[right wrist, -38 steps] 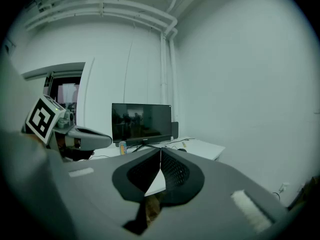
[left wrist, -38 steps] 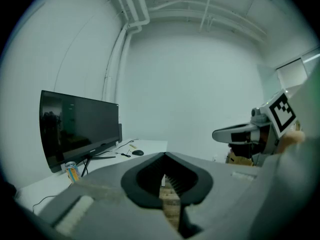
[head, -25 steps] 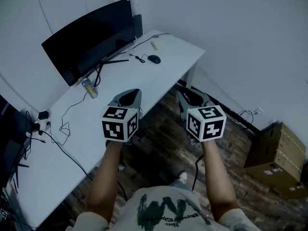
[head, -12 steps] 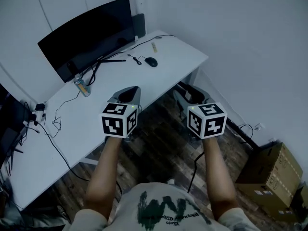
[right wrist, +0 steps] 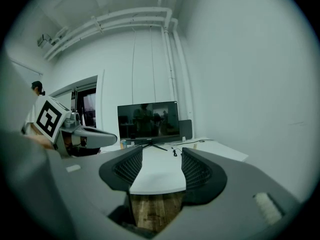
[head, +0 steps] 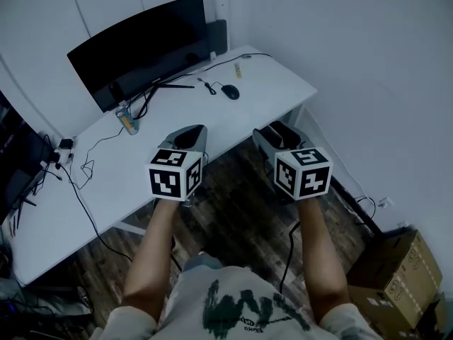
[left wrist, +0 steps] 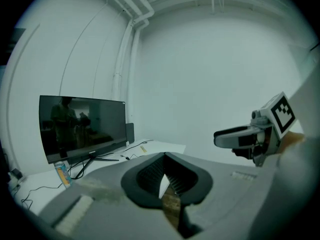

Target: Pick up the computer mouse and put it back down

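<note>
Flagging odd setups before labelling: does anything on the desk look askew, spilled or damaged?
Nothing stands out: the mouse lies flat on the desk, the can stands upright by the monitor, cables trail loosely.

White walls — wood floor.

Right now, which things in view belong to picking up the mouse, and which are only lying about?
For the job:
- computer mouse
- white desk that it lies on

Lying about:
- monitor
- drink can
- cardboard boxes on the floor
</note>
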`<state>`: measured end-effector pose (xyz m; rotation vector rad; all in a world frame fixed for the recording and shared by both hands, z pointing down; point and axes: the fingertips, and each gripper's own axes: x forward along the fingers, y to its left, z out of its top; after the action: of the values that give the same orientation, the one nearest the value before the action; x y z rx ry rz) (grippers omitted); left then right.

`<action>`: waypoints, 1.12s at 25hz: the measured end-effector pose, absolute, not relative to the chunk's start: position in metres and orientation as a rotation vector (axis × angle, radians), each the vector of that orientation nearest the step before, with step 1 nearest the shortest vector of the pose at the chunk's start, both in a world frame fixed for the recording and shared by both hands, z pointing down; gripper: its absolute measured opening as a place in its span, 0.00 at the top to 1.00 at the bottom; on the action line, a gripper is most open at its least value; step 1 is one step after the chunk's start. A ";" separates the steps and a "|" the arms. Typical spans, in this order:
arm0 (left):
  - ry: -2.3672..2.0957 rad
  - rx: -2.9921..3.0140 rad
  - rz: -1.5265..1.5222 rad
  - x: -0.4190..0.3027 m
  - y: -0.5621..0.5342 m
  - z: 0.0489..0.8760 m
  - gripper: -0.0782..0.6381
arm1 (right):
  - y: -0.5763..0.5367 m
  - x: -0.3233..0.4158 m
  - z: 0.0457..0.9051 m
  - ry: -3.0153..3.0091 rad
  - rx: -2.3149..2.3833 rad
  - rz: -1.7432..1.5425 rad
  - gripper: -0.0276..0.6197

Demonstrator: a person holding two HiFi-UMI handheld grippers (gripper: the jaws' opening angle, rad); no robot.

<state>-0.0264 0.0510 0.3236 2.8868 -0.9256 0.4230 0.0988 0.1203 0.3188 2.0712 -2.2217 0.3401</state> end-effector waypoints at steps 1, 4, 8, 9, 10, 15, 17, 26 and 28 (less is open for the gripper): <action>-0.935 2.882 0.421 -0.027 0.050 0.324 0.89 | 0.118 0.098 0.319 -2.228 2.060 0.338 0.59; -0.953 2.874 0.423 -0.026 0.045 0.326 0.89 | 0.111 0.098 0.319 -2.245 2.035 0.329 0.59; -0.967 2.870 0.439 -0.024 0.033 0.331 0.89 | 0.096 0.100 0.321 -2.261 2.014 0.325 0.58; -0.971 2.868 0.439 -0.023 0.029 0.331 0.89 | 0.091 0.100 0.322 -2.263 2.009 0.322 0.57; -0.975 2.866 0.439 -0.022 0.024 0.332 0.89 | 0.086 0.101 0.322 -2.266 2.003 0.319 0.57; -0.982 2.860 0.435 -0.009 -0.008 0.335 0.89 | 0.050 0.109 0.327 -2.274 1.964 0.313 0.57; -0.990 2.854 0.427 -0.004 -0.026 0.337 0.89 | 0.030 0.114 0.329 -2.278 1.947 0.311 0.57; -1.017 2.808 0.411 0.024 -0.129 0.345 0.89 | -0.076 0.141 0.341 -2.273 1.885 0.346 0.56; -1.029 2.799 0.412 0.027 -0.153 0.345 0.89 | -0.099 0.146 0.342 -2.271 1.878 0.357 0.55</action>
<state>0.0268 -0.1527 0.3445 2.7990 -1.0287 0.4118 0.1460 -0.0986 0.3424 1.8780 -2.2715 0.3568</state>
